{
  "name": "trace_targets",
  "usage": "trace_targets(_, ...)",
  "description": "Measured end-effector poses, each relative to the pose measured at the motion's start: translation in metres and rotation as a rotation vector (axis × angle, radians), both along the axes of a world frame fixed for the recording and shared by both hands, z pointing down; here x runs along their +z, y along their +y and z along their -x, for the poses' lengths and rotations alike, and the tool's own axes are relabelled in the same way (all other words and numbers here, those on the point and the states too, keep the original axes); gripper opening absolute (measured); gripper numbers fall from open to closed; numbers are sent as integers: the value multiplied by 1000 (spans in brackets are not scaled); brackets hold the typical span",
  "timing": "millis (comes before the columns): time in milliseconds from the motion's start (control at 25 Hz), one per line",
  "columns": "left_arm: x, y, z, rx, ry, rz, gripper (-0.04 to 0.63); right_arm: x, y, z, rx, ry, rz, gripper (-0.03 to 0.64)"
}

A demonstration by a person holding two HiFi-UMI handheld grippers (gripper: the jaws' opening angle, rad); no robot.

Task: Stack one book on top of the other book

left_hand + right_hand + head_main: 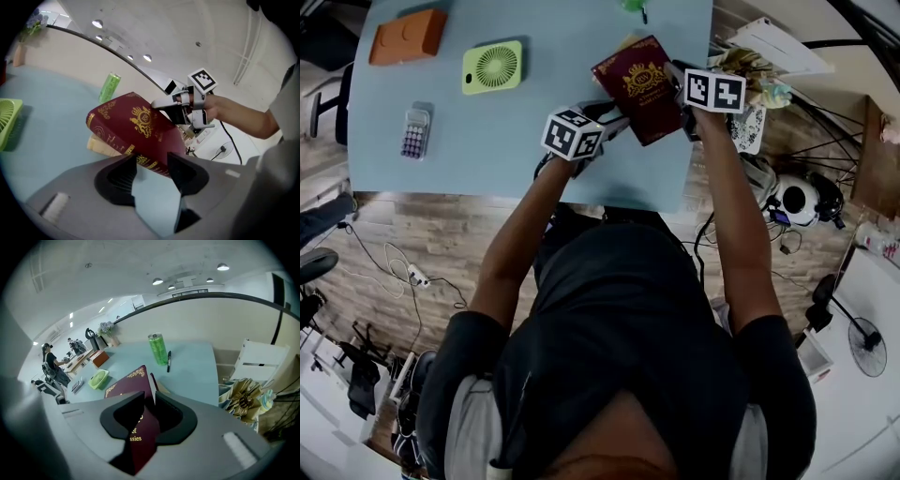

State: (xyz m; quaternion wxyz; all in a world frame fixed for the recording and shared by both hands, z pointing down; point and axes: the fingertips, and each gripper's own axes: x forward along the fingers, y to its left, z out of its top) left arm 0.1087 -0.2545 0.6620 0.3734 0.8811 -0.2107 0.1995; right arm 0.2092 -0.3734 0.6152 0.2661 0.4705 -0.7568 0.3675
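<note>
A dark red book [642, 86] with gold print is lifted at a tilt over the right part of the light blue table [487, 159]. My right gripper [675, 82] is shut on its right edge; in the right gripper view the cover [129, 385] runs between the pads of the gripper [149, 406]. A cream book [101, 145] lies flat on the table under the red book [136, 126]. My left gripper [614, 122] stands open at the red book's near left corner. In the left gripper view its jaws [152, 164] are apart with bare table between them.
A green can [158, 348] and a black pen [168, 361] stand beyond the books. A green fan [492, 67], an orange box [408, 36] and a calculator [415, 132] lie to the left. The table's right edge is close, with a folded umbrella [243, 394] beyond it.
</note>
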Motion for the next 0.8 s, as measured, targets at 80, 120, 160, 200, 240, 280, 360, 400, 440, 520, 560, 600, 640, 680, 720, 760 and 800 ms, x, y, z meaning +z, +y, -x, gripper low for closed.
trace_targets(80,3,1,-4,0,7,14,241,6,-4,-1,-4,3,11,71)
trace_targets(120,4,1,-6,-1,11,20,241,9,-6,-2,-7,6,15,72)
trace_targets(160,5,1,-8,-2,15,26,241,11,-8,-3,-9,8,18,72)
trace_targets(200,5,1,-10,-5,19,31,241,13,-10,-3,-11,10,21,72)
trace_targets(240,6,1,-11,-8,22,35,241,14,-12,-4,-13,12,22,72)
trace_targets(280,6,1,-12,-10,26,39,241,15,-14,-4,-15,14,22,72)
trace_targets(360,7,0,-15,-12,32,45,241,18,-19,-3,-19,17,23,72)
trace_targets(400,7,-1,-17,-11,35,48,241,19,-21,-3,-18,17,24,72)
trace_targets(440,8,-1,-19,-9,37,51,241,21,-24,-4,-17,16,24,72)
trace_targets(520,9,-1,-23,-9,45,55,241,25,-29,-4,-11,14,24,72)
trace_targets(560,9,-2,-24,-13,51,56,239,27,-32,-3,-9,16,24,72)
trace_targets(600,8,-3,-25,-18,59,59,238,29,-35,-3,-6,19,24,72)
trace_targets(640,7,-4,-26,-26,67,61,235,30,-37,-3,-3,22,24,72)
trace_targets(680,7,-6,-26,-33,76,64,233,32,-40,-4,1,23,24,72)
trace_targets(720,6,-7,-27,-38,83,66,229,33,-42,-4,6,20,22,72)
trace_targets(760,5,-7,-29,-39,88,67,229,34,-44,-4,10,13,20,72)
trace_targets(800,5,-7,-31,-37,92,69,229,34,-46,-4,12,6,17,72)
